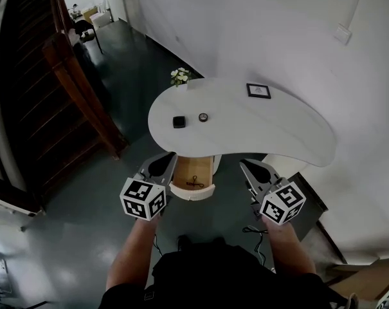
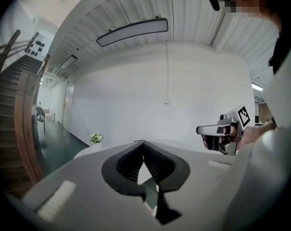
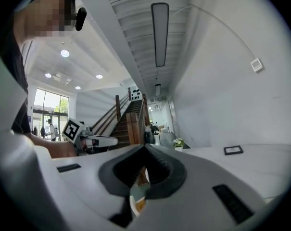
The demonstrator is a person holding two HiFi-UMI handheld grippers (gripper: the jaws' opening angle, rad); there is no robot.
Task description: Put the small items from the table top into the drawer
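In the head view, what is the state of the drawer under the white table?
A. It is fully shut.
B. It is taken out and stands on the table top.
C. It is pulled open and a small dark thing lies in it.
C: the drawer stands pulled out below the near edge of the white table, and a small dark thing lies on its wooden bottom.

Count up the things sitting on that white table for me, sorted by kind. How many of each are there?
Small black square item: 1
Small round item: 1
Picture frame: 1
Pot of flowers: 1
Total: 4
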